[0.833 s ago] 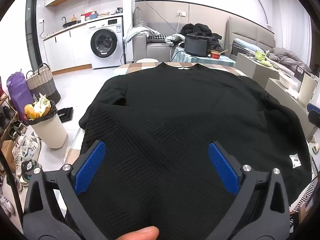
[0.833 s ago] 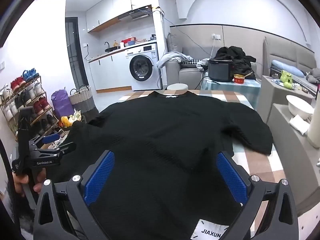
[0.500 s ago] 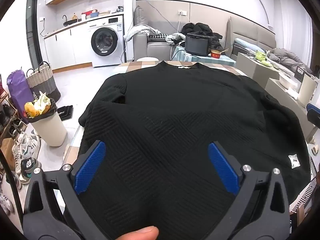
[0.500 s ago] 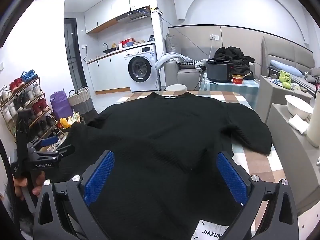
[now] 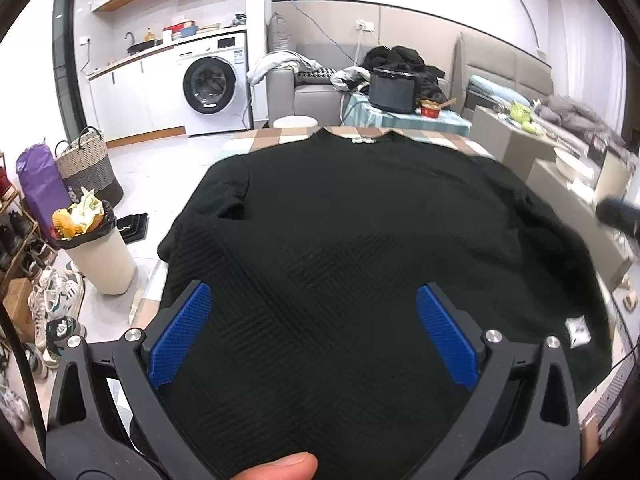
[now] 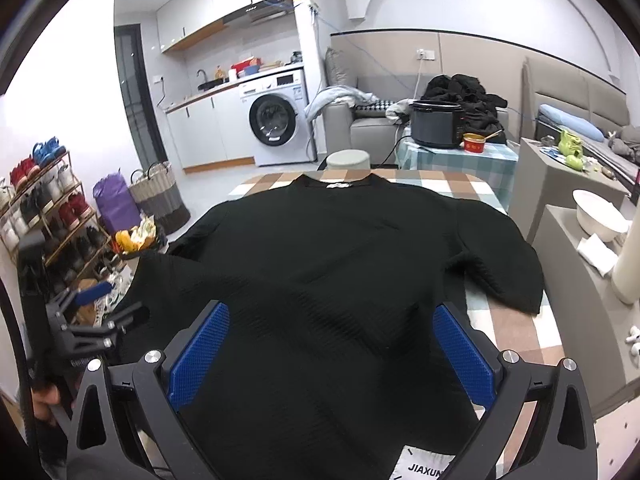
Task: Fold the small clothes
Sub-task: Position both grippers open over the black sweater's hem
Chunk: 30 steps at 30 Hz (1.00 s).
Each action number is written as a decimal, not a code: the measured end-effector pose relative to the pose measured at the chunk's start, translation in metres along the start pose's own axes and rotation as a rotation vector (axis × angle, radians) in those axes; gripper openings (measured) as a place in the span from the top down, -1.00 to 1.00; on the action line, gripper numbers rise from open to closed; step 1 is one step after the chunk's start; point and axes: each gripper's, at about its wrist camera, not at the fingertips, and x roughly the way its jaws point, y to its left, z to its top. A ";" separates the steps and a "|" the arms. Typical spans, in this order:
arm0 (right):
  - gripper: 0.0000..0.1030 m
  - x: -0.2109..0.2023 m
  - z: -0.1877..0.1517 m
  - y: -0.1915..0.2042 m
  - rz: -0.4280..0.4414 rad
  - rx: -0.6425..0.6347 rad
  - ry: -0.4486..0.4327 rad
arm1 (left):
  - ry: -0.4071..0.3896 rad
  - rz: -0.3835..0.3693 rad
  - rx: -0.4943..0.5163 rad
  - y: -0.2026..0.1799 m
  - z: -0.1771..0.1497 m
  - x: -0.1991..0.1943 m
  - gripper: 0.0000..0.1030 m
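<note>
A black sweater (image 6: pixel 340 280) lies spread flat on a checked table (image 6: pixel 516 324), collar at the far end, as both the left gripper (image 5: pixel 312 332) and right gripper (image 6: pixel 328 348) hover above its near hem, jaws spread wide, grasping nothing.

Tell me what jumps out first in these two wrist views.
A black textured sweater spread flat over the checked tablecloth, collar at the far edge, fills both views. Each gripper's blue fingers stand wide open above its near hem. Behind, a white washing machine stands out.
</note>
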 end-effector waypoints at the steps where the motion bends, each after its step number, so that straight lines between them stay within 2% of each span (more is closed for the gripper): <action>1: -1.00 0.000 -0.001 0.000 0.009 0.001 0.002 | -0.008 -0.005 -0.012 0.001 0.003 -0.002 -0.98; 7: -1.00 0.003 -0.005 0.000 0.018 -0.008 0.012 | -0.034 0.006 0.005 0.002 0.015 -0.015 -0.98; 18: -1.00 0.008 -0.006 0.013 0.063 -0.028 0.007 | -0.020 0.021 -0.019 0.018 0.016 -0.019 -0.98; 30: -1.00 0.015 -0.007 0.011 0.064 -0.017 0.019 | -0.014 0.027 -0.026 0.010 0.017 -0.019 -0.98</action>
